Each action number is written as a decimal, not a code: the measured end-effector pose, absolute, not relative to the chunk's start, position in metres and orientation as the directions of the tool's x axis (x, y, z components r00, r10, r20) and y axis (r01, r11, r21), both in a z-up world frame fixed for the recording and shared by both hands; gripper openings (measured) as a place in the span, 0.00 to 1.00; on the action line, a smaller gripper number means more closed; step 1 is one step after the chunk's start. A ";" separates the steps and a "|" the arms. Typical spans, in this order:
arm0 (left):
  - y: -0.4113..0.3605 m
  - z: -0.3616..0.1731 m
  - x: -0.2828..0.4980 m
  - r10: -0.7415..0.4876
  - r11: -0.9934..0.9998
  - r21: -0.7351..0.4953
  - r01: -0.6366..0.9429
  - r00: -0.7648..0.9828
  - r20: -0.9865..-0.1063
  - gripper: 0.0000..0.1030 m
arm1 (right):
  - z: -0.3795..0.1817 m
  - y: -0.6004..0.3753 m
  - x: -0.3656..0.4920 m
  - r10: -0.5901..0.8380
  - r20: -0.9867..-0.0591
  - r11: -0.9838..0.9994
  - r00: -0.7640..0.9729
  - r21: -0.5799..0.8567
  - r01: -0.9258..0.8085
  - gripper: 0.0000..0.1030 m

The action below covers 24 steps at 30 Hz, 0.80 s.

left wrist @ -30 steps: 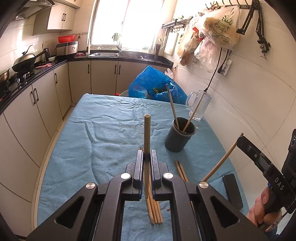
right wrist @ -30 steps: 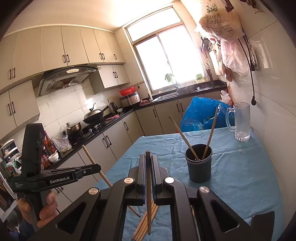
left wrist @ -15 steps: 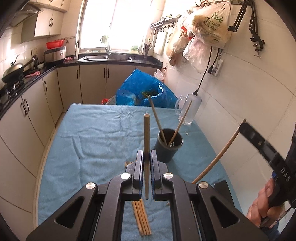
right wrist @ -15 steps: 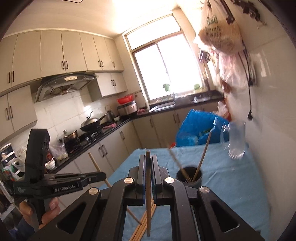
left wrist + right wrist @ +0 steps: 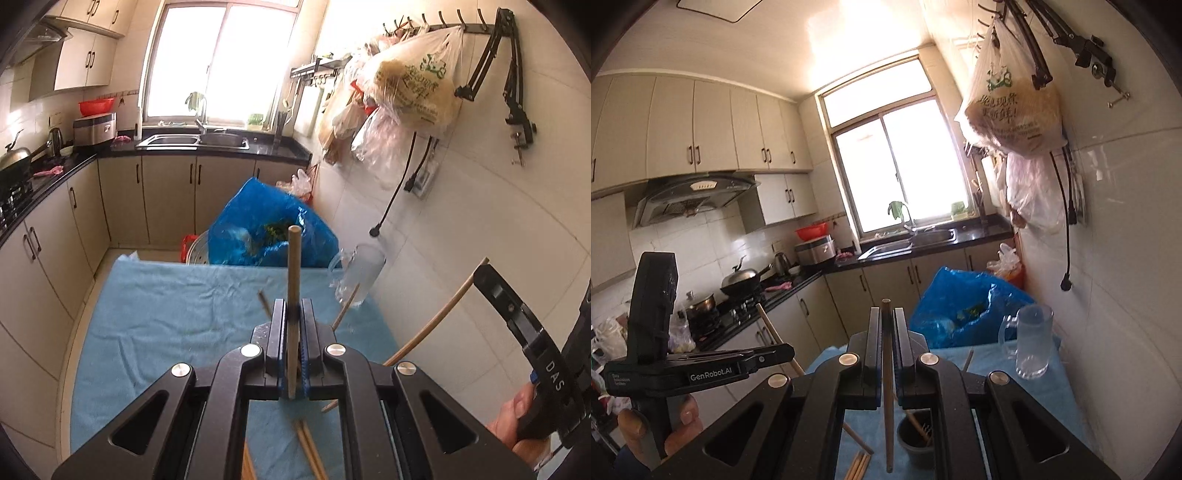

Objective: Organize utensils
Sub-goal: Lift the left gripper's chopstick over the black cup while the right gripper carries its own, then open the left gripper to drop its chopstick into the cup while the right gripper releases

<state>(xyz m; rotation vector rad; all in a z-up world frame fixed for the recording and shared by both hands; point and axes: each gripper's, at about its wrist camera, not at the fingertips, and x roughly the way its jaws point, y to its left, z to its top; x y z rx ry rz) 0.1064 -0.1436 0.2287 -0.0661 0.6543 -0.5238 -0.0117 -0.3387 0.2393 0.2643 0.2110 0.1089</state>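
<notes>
My left gripper (image 5: 293, 306) is shut on a wooden chopstick (image 5: 294, 280) that stands upright between its jaws. My right gripper (image 5: 886, 314) is shut on another chopstick (image 5: 887, 406) that hangs down past the jaws. The dark holder cup (image 5: 916, 439) sits low behind the right gripper's body, with chopsticks in it; in the left wrist view the cup is hidden, only two stick tips (image 5: 345, 306) show. Several loose chopsticks (image 5: 310, 450) lie on the blue cloth (image 5: 166, 314). The right gripper with its stick (image 5: 436, 321) shows at the right of the left wrist view.
A glass mug (image 5: 1032, 339) stands on the cloth by the tiled wall. A blue bag (image 5: 269, 236) sits beyond the table's far end. Plastic bags (image 5: 413, 85) hang from wall hooks. Kitchen counters, a sink and a stove run along the left and back.
Both grippers have risen and tilted up with their chopsticks still gripped. The holder cup has dropped low in both views and is now hidden behind the left gripper.
</notes>
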 end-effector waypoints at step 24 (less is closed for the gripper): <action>-0.181 0.162 0.167 -0.467 0.878 -0.271 0.394 0.580 -0.668 0.06 | 0.183 -0.367 0.071 0.089 -0.338 0.956 0.937 0.293 0.015 0.05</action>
